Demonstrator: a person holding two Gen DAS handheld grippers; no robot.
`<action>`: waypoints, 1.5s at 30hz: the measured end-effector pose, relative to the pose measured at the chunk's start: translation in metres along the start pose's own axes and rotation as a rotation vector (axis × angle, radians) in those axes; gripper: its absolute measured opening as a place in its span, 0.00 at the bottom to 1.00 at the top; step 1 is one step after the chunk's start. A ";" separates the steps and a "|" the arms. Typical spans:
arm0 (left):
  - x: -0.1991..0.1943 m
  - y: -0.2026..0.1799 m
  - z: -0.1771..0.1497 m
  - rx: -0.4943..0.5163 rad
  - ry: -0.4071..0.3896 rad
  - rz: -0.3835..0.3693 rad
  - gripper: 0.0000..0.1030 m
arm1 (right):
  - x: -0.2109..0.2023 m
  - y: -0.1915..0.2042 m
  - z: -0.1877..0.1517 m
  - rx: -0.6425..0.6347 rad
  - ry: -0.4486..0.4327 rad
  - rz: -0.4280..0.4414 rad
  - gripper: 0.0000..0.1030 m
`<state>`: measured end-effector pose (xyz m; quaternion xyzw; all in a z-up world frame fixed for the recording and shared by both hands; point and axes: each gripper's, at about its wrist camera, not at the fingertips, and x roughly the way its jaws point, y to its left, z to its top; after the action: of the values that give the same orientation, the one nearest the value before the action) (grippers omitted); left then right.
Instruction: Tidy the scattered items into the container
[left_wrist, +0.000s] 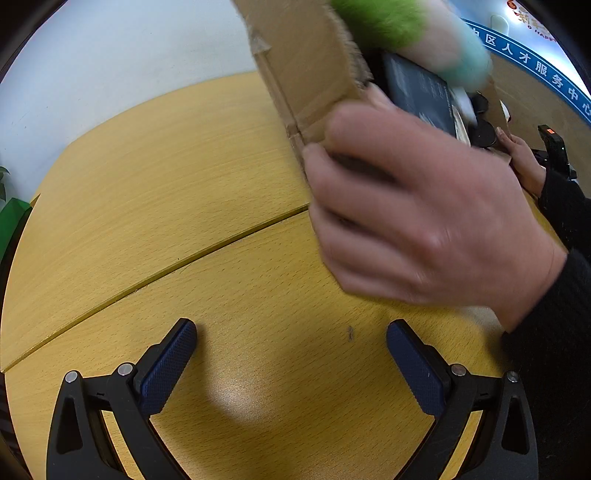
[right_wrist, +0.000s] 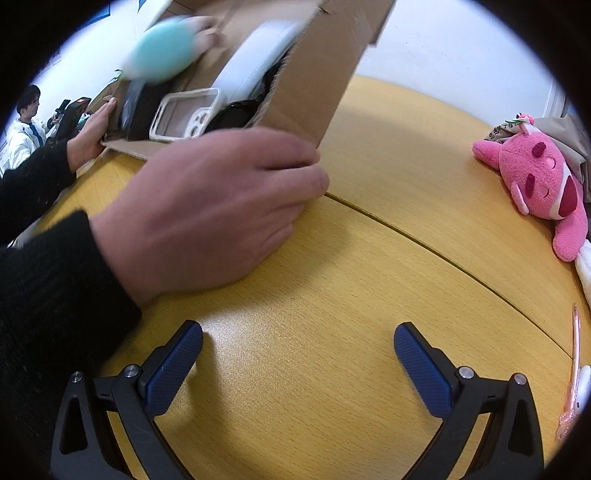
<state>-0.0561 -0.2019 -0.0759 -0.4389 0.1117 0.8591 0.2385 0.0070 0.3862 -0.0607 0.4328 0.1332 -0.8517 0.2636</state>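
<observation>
Tools (left_wrist: 291, 354) (right_wrist: 298, 356) spread, empty; box (right_wrist: 306, 85) contents blurred.

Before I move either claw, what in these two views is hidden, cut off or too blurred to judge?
- Cardboard box base: both views, hidden by the hand.
- Green and teal fluffy thing: motion-blurred, cut off by the left wrist view's top edge.
- Box contents under the phone case: hidden.
- Pink pen: right wrist view, cut by the lens rim.
- Pink plush toy: absent from the left view.

The tilted cardboard box (right_wrist: 314, 85) holds a clear phone case (right_wrist: 184, 114), a dark booklet (left_wrist: 421, 92) and a blurred green-and-teal plush (left_wrist: 413, 33).
</observation>
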 end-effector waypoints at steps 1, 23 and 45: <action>0.000 0.000 0.000 0.000 0.000 0.000 1.00 | 0.000 0.000 0.000 0.000 -0.001 0.000 1.00; 0.001 -0.004 0.002 0.002 0.000 0.000 1.00 | 0.000 0.000 0.000 0.001 -0.001 0.003 1.00; 0.002 -0.008 0.004 0.003 0.000 -0.001 1.00 | 0.001 0.001 0.001 0.000 -0.001 0.003 1.00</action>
<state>-0.0558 -0.1929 -0.0751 -0.4384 0.1129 0.8588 0.2397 0.0067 0.3848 -0.0612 0.4325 0.1324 -0.8516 0.2649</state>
